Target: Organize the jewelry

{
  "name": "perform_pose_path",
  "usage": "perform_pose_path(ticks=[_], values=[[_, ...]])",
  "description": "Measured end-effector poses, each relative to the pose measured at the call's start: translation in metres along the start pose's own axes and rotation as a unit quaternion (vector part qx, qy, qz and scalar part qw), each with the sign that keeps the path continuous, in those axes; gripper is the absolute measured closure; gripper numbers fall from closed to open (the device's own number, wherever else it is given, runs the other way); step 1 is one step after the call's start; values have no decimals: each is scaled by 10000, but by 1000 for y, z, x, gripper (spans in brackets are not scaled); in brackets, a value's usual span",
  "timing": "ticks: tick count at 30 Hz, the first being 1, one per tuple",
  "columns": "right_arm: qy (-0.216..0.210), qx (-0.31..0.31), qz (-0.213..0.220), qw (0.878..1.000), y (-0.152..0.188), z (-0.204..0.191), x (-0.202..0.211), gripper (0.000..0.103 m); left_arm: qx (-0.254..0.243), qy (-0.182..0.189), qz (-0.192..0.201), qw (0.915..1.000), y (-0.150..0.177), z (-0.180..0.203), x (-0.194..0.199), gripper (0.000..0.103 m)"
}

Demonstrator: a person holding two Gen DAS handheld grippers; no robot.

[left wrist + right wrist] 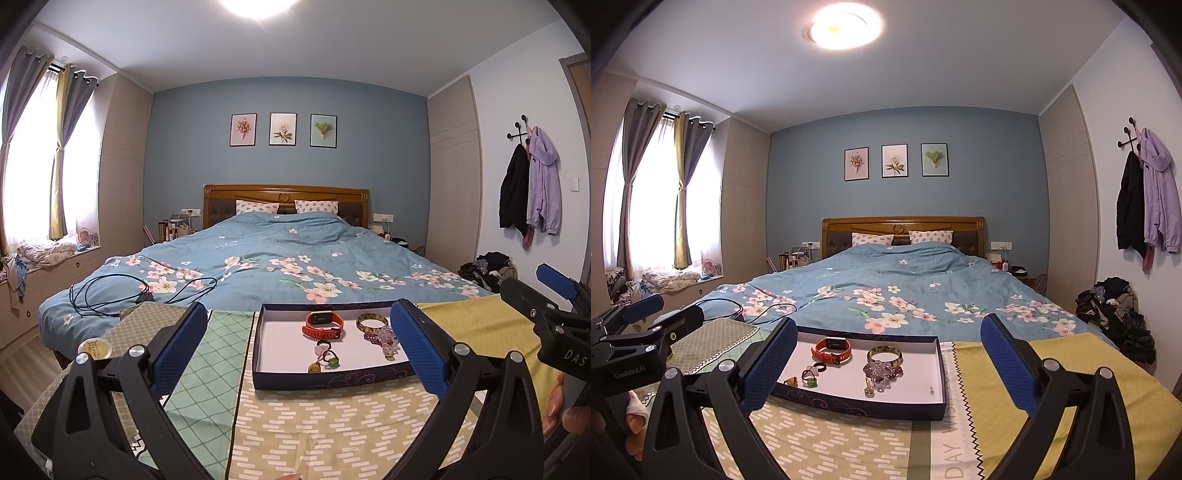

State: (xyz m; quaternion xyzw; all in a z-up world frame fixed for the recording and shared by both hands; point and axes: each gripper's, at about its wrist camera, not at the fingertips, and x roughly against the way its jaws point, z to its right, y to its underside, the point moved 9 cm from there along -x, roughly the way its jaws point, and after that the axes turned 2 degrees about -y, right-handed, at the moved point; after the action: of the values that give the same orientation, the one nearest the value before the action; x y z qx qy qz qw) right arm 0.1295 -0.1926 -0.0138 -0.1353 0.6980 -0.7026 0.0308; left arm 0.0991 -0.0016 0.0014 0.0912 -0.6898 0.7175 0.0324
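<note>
Navy cardboard tray (334, 380) with white floor is seen on a patchwork cloth (332, 424) at the foot of the bed (280, 258). Jewelry is all held inside the tray:
- red smartwatch (832, 350) at rear left, strap looped, screen up
- gold-green bangle (884, 355) at rear, right of the watch, apart from it
- purple bead bracelet (882, 371) just in front of the bangle, touching or overlapping it; exact contact can't be told
- small rings (810, 376) clustered front left: one dark, one green, one amber
- small gold-green pendant (868, 390) in front of the beads
- tiny stud (931, 388) alone near the right wall

Left gripper (299, 350): blue-padded fingers (177, 347) spread wide, nothing between them, hovering short of the tray; the tray is framed between the pads. Right gripper (888, 363): same state, fingers (1008, 365) wide apart, nothing held, tray seen mostly toward its left pad. Each gripper is also caught at the edge of the other's view; a fingertip of the holding hand (576, 419) is visible at lower right of the left view.

Black cable (110, 295) is coiled on the floral duvet at left. Round tape roll (94, 349) sits on the cloth at far left.
</note>
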Motion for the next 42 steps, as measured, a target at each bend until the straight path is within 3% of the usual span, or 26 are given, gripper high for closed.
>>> perform_pose_path(ticks=[42], values=[[-47,-3,-58,10000,3,-5,-1,7,-5,-2,18,10000,3,1,3,5]])
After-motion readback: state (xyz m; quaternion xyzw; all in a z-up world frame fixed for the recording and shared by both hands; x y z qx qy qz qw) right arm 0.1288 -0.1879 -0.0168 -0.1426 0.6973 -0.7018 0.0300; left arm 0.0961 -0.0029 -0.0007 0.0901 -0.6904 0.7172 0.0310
